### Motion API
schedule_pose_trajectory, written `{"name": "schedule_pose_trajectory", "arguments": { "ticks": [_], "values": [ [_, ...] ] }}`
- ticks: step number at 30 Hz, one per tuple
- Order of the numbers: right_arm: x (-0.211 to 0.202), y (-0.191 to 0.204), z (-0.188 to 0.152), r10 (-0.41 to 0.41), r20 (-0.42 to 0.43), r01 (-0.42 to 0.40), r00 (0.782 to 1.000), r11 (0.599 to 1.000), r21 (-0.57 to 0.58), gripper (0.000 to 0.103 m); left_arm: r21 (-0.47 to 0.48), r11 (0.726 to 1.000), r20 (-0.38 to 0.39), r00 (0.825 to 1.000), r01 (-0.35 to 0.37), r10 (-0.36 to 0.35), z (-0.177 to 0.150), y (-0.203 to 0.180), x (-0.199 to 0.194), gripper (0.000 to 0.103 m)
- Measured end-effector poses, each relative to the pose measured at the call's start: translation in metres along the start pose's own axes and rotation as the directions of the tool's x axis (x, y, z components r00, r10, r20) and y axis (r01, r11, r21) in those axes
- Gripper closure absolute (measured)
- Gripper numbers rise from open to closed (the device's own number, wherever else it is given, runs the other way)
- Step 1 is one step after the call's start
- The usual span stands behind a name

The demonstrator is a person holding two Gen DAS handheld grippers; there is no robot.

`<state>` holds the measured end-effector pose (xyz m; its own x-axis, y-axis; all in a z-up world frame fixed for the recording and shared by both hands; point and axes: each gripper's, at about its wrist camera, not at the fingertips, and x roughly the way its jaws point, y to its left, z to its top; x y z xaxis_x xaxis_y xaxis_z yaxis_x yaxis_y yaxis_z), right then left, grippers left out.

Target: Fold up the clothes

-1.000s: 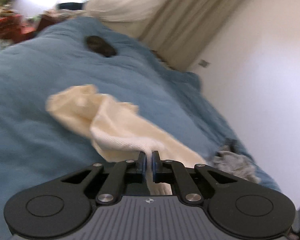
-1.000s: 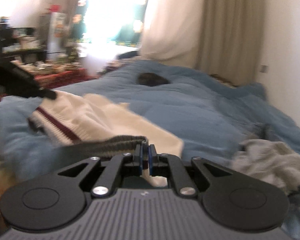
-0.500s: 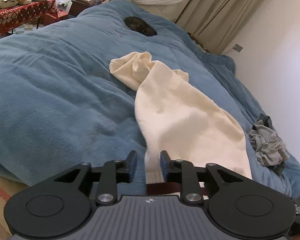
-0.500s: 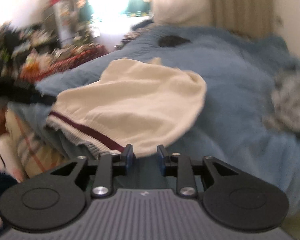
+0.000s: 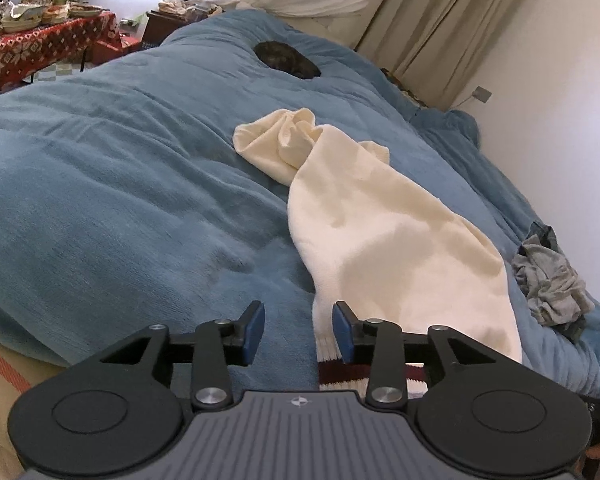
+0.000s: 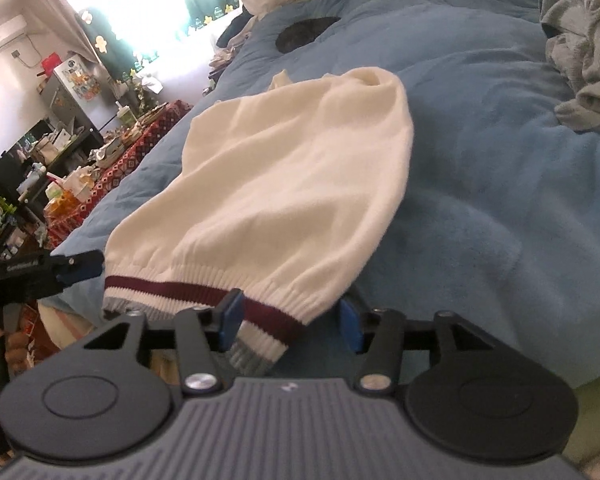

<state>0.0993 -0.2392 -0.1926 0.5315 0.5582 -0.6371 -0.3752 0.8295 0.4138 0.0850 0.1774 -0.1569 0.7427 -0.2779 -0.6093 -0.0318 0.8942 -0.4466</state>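
- Cream sweater point(image 5: 384, 240) now lies spread lengthwise on the blue bed point(image 5: 120, 200), hem with the maroon stripe at the near edge, sleeves bunched at the far end.
- A second ago you had it lifted, pinched at the hem by both grippers; now it's down and released.
- Your left gripper point(image 5: 298, 332) stands wide apart, holding nothing, hem corner just beside its right finger.
- Your right gripper point(image 6: 290, 322) is also spread apart; the hem's other corner lies between its fingers, unclamped.
- Means the lay-out step looks done and folding proper hasn't started; sleeves likely need tucking in first.
- Grey crumpled garment point(image 5: 552, 280) sits near the sweater's right side, apart from it.
- Dark patch point(image 5: 288, 60) further up the bed, can't tell what it is.
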Motion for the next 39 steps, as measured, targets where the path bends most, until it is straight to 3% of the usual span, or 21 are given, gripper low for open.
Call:
{"name": "schedule_pose_trajectory", "arguments": {
  "ticks": [1, 2, 5, 9, 11, 14, 17, 19, 24, 29, 30, 31, 32, 35, 39],
  "values": [
    [0.000, 0.004, 0.001, -0.016, 0.010, 0.017, 1.000, 1.000, -0.026, 0.087, 0.000, 1.000, -0.004, 1.000, 0.002, -0.002, 0.000, 0.000, 0.001, 0.065],
    [0.000, 0.008, 0.001, -0.032, 0.021, 0.033, 0.999, 0.998, -0.053, 0.094, -0.001, 1.000, -0.007, 1.000, 0.004, -0.004, -0.001, 0.000, 0.001, 0.064],
    [-0.008, 0.016, 0.004, -0.059, 0.049, 0.066, 0.997, 0.988, -0.143, 0.096, 0.003, 1.000, -0.010, 1.000, -0.004, 0.004, -0.001, 0.000, 0.002, 0.062],
    [-0.032, 0.006, 0.016, -0.166, 0.130, 0.192, 0.978, 0.955, -0.226, 0.097, 0.003, 1.000, -0.003, 1.000, 0.000, 0.000, 0.000, -0.001, 0.001, 0.062],
    [-0.048, -0.011, 0.025, -0.236, 0.179, 0.272, 0.955, 0.938, -0.214, 0.097, 0.010, 1.000, -0.006, 1.000, 0.008, -0.008, -0.001, -0.004, 0.001, 0.062],
    [-0.065, -0.042, 0.037, -0.353, 0.242, 0.397, 0.904, 0.902, -0.168, 0.097, 0.020, 0.999, -0.019, 0.999, 0.028, -0.027, -0.003, -0.010, 0.005, 0.062],
    [-0.068, -0.064, 0.040, -0.429, 0.255, 0.472, 0.867, 0.870, -0.141, 0.097, 0.030, 0.998, -0.046, 0.997, 0.062, -0.061, -0.006, -0.021, 0.013, 0.062],
    [-0.066, -0.070, 0.039, -0.420, 0.237, 0.456, 0.876, 0.882, -0.122, 0.097, 0.036, 0.995, -0.070, 0.994, 0.091, -0.088, -0.009, -0.029, 0.020, 0.062],
    [-0.058, -0.061, 0.030, -0.438, 0.239, 0.485, 0.866, 0.853, -0.192, 0.097, 0.029, 0.984, -0.143, 0.975, 0.178, -0.172, -0.014, -0.048, 0.045, 0.062],
    [-0.061, -0.062, 0.029, -0.412, 0.233, 0.455, 0.881, 0.873, -0.175, 0.097, -0.050, 0.976, -0.197, 0.956, 0.213, -0.218, -0.016, -0.052, 0.071, 0.063],
    [-0.062, -0.062, 0.029, -0.407, 0.233, 0.450, 0.883, 0.876, -0.173, 0.097, -0.065, 0.972, -0.202, 0.951, 0.225, -0.233, -0.016, -0.052, 0.074, 0.070],
    [-0.062, -0.063, 0.030, -0.403, 0.234, 0.445, 0.885, 0.879, -0.172, 0.097, -0.074, 0.969, -0.206, 0.947, 0.236, -0.246, -0.016, -0.053, 0.076, 0.090],
    [-0.062, -0.063, 0.030, -0.398, 0.235, 0.441, 0.887, 0.881, -0.172, 0.096, -0.083, 0.966, -0.209, 0.943, 0.246, -0.258, -0.016, -0.053, 0.077, 0.096],
    [-0.064, -0.056, 0.030, -0.374, 0.239, 0.420, 0.896, 0.890, -0.179, 0.096, -0.079, 0.971, -0.179, 0.955, 0.226, -0.237, -0.010, -0.053, 0.066, 0.097],
    [-0.071, -0.040, 0.033, -0.304, 0.245, 0.354, 0.921, 0.915, -0.196, 0.096, -0.050, 0.978, -0.064, 0.977, 0.202, -0.205, 0.015, -0.039, 0.024, 0.097]
  ]
}}
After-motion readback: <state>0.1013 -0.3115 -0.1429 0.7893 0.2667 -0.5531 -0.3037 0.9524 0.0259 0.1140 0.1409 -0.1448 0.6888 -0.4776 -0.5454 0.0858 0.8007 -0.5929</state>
